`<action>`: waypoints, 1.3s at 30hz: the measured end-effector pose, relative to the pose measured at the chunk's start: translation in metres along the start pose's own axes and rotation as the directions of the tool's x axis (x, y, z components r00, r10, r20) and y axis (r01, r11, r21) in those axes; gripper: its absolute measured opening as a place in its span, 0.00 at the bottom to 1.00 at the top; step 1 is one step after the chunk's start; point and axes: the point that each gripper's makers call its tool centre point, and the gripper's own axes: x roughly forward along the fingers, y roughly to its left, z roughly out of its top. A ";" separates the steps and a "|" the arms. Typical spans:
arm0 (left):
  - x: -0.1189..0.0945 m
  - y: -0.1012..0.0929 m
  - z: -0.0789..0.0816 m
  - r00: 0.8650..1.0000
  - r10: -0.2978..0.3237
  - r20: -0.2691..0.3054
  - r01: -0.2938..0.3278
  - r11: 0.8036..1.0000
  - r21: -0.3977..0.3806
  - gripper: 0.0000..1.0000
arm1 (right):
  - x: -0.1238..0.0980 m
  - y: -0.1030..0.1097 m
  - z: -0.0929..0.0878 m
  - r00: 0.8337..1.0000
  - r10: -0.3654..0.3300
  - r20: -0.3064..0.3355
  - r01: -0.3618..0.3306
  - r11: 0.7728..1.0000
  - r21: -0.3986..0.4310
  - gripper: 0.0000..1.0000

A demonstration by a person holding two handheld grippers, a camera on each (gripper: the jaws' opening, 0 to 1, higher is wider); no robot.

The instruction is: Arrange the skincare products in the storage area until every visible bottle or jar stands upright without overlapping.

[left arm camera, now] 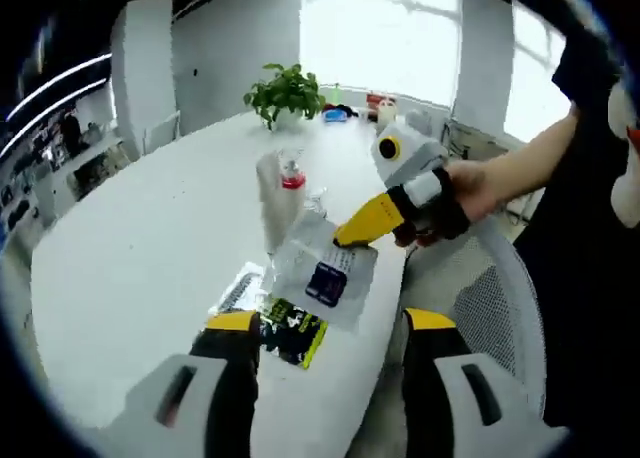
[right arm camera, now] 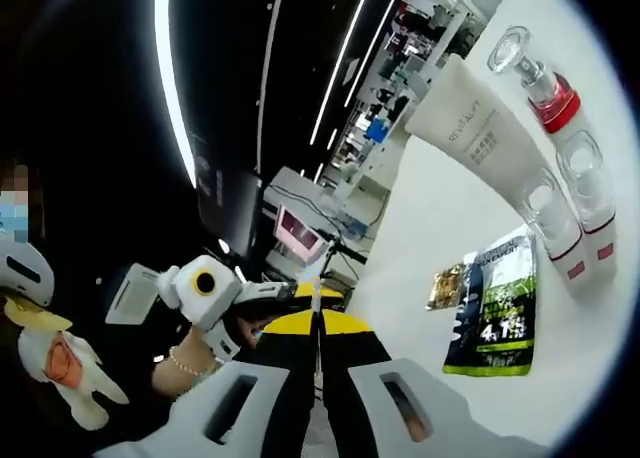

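Light: daylight through blown-out windows [left arm camera: 380,28]; ceiling strip lights [right arm camera: 165,68] streak the dark hall
Blur: soft motion smear overall
Edges: strong fisheye bending

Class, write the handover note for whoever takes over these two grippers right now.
Left gripper: open, holding nothing, hovering over the table edge.
Right gripper: fingers closed, seemingly pinching the clear packet by its edge.
Things: the white tube and red-collared bottle appear upright. Two clear bottles are beside them. The black-green sachet lies flat.
Done: the bottles are grouped.
Left: place the packet without overlap, then check that every bottle stands.
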 end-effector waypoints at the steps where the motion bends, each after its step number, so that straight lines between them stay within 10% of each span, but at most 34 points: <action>1: 0.001 -0.005 0.009 0.998 0.005 0.067 0.001 0.997 -0.081 0.52 | 0.000 -0.001 0.001 1.000 -0.001 0.017 0.001 1.000 0.015 0.01; 8: -0.007 0.002 0.001 0.955 0.087 0.284 0.058 0.883 -0.466 0.33 | 0.005 0.002 0.000 0.998 0.008 0.054 -0.011 0.998 0.064 0.01; 14: -0.012 0.001 -0.001 0.924 0.124 0.363 0.122 0.802 -0.585 0.17 | 0.010 0.005 -0.006 0.999 0.010 0.043 -0.013 0.997 0.072 0.01; 18: -0.016 0.002 -0.008 0.920 0.158 0.360 0.106 0.782 -0.614 0.00 | 0.012 0.002 -0.012 1.000 -0.007 0.029 0.004 0.997 0.073 0.01; 25: -0.014 0.005 -0.028 0.952 0.210 0.224 -0.025 0.780 -0.625 0.00 | 0.018 -0.016 -0.030 0.992 -0.123 -0.036 0.124 0.992 0.024 0.01; 39: -0.026 0.030 -0.045 0.948 0.273 0.165 -0.118 0.781 -0.613 0.00 | 0.035 -0.030 -0.047 0.979 -0.185 -0.081 0.179 0.981 -0.076 0.04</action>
